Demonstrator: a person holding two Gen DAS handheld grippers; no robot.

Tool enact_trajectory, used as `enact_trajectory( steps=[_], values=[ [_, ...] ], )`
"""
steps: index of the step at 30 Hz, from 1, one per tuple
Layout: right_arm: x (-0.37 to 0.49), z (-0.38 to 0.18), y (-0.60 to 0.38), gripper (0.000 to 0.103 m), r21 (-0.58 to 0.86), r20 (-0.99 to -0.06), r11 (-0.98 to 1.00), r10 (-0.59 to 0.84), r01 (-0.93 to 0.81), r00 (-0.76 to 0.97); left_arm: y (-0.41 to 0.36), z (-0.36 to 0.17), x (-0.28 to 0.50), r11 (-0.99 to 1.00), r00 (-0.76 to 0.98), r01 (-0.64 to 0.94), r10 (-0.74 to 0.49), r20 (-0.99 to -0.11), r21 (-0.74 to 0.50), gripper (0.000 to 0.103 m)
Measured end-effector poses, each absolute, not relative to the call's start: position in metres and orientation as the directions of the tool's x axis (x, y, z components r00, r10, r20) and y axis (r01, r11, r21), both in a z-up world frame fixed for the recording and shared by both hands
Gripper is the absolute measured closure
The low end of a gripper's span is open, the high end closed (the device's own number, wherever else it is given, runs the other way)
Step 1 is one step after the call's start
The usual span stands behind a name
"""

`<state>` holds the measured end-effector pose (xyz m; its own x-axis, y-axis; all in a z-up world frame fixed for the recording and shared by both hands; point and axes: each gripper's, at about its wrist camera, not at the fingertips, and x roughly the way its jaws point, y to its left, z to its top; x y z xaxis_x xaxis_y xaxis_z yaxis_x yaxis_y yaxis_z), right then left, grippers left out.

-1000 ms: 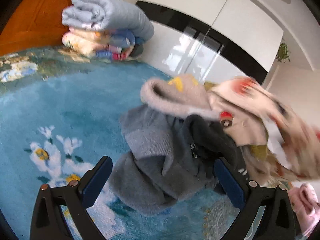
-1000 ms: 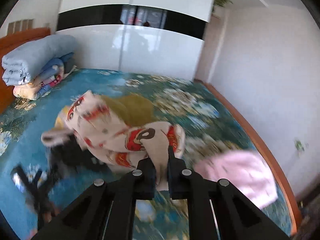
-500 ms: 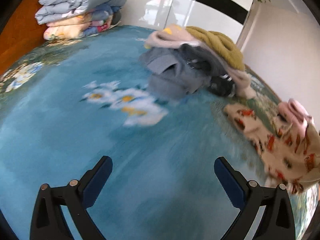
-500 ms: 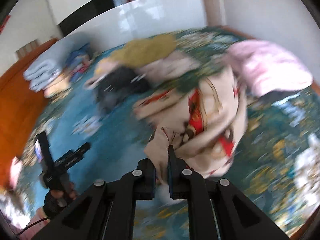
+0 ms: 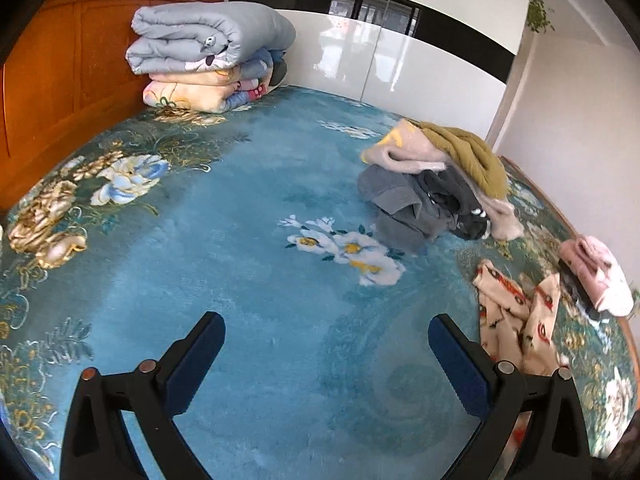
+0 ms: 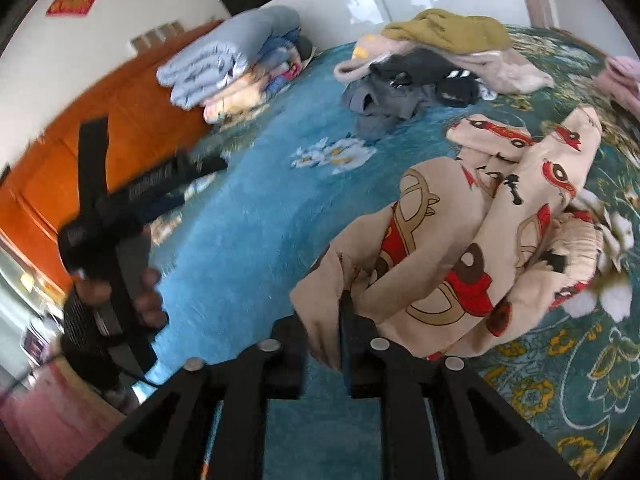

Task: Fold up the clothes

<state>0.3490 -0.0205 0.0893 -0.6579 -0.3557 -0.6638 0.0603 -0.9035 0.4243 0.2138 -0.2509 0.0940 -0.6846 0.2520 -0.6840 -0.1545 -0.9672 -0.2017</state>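
Cream car-print garment point(image 6: 500, 216) — crumpled on bed, edge pinched.

Colours on the bed

Beige garment point(image 6: 476, 240) with red cars; blue floral bedspread point(image 5: 248, 248); grey, olive and pink clothes pile point(image 5: 436, 184).

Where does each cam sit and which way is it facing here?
Left wrist: on the left gripper, jaws open, empty, above the blue floral bedspread, facing the clothes pile and folded quilts.
Right wrist: on the right gripper, shut on the car-print garment, facing across the bed; the person's left hand shows holding the other gripper.
Shared: pile, quilts, car-print garment, orange headboard.
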Motion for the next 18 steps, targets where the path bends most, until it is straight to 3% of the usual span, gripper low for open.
enact_trajectory(
  steps=[1,3,6,11,18],
  values=[
    [0.354,0.095,-0.015,0.061,0.439,-0.645,-0.897,-0.361,0.06,-0.674,-0.244,0.094,0.215,-0.966,-0.683,-0.165,0.256,-0.684,-0.197,0.0],
    [0.365,0.105,-0.003,0.036,0.467,-0.605,-0.882,-0.369,0.061,-0.706,-0.226,0.099,0.223,-0.959,-0.684,-0.219,0.282,-0.673,-0.181,0.0],
    [0.381,0.118,0.023,0.035,0.465,-0.555,-0.885,-0.311,0.022,-0.771,-0.181,0.113,0.246,-0.925,-0.678,-0.362,0.344,-0.65,-0.111,0.0],
    [0.418,0.101,0.097,0.035,0.495,-0.594,-0.829,-0.102,-0.262,-0.798,-0.099,0.112,0.284,-0.838,-0.616,-0.545,0.421,-0.666,-0.025,0.0],
    [0.464,0.085,0.151,0.035,0.566,-0.592,-0.714,-0.005,-0.411,-0.806,-0.02,0.091,0.316,-0.776,-0.542,-0.631,0.439,-0.716,0.002,0.0]
  ],
)
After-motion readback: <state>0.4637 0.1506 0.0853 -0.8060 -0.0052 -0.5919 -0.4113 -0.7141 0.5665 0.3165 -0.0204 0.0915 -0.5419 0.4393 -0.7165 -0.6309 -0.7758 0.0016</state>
